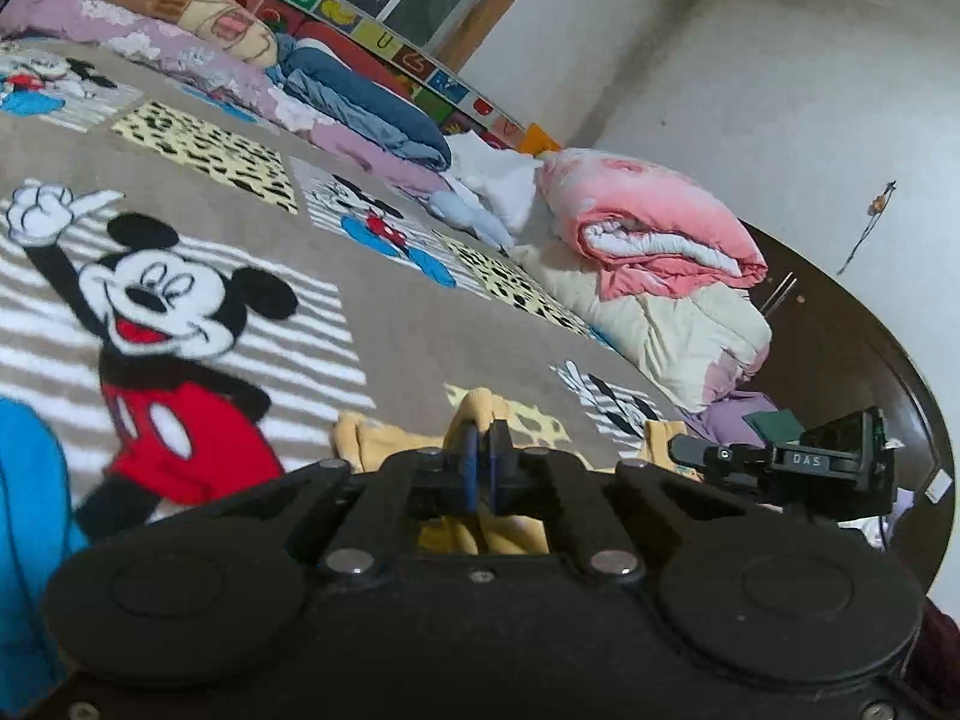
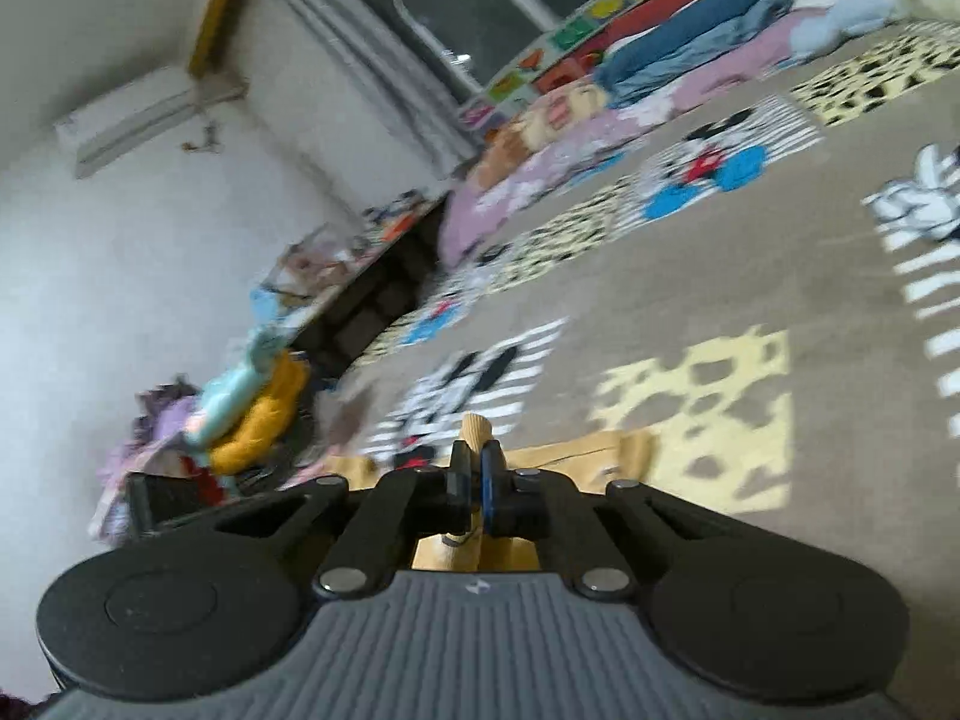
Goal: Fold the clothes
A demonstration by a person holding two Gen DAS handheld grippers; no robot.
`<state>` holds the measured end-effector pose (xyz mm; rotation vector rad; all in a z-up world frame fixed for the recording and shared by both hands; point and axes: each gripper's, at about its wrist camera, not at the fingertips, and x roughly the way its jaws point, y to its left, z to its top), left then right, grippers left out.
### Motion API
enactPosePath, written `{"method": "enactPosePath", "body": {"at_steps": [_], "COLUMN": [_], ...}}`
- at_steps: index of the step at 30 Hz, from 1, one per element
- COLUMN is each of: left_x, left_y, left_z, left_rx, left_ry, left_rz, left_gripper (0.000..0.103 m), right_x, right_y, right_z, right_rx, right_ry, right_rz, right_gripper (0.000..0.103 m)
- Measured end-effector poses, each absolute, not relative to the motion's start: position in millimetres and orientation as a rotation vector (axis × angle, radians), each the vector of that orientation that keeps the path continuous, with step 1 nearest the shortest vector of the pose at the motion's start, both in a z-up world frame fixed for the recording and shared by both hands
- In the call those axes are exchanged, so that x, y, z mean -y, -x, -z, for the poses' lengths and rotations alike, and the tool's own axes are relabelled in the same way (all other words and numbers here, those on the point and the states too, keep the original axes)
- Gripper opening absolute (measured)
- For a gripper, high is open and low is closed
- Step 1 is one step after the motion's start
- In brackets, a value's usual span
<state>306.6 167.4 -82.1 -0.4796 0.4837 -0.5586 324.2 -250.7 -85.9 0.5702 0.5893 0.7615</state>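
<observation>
In the left wrist view, the left gripper [image 1: 480, 438] points forward and slightly downward over the cartoon-mouse blanket [image 1: 390, 330] that covers the bed. Its jaws are clenched, and a fold of the yellow garment [image 1: 474, 405] is pinched between the blue pads and pokes up above the fingertips. More of the yellow cloth lies on the blanket just beyond the gripper body and shows through the gap behind the fingers. To the right of the garment, near the blanket's edge, the other gripper's black body [image 1: 798, 462] reaches in at about the same level. Beyond the garment, along the far side of the blanket, lies a row of folded quilts, the nearest one a pink quilt [image 1: 648, 222] on a cream one.

In the right wrist view, the picture is tilted and blurred. The right gripper [image 2: 475, 468] also points a little downward over the blanket [image 2: 690, 276], jaws clamped together on a raised fold of the yellow garment [image 2: 475, 429], which stands up above the fingertips. The rest of the garment spreads flat on the blanket just ahead and to either side of the fingers. A heap of coloured clothes [image 2: 240, 420] sits off the blanket's left edge.
</observation>
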Motion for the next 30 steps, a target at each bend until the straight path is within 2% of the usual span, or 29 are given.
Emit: {"method": "enactPosePath", "body": {"at_steps": [7,17,27,30], "left_x": [-166,-164,-162,-163], "left_y": [-328,-338,-353,-356], "left_z": [87,102,112,112], "left_rx": [-0.490,-0.541,-0.584,-0.609], "left_ry": [0.467,0.464,0.461,0.456], "left_rz": [0.523,0.481,0.434,0.384], "left_gripper": [0.001,0.001,0.001,0.006], "right_x": [237,229,232,226], "right_y": [-346,-377,-378,-383], "right_z": [85,113,116,127], "right_rx": [-0.582,-0.655,-0.624,-0.645], "right_ry": [-0.461,-0.476,-0.494,-0.488], "right_rz": [-0.750,-0.734,-0.728,-0.717], "right_gripper": [0.005,0.005,0.005,0.005]}}
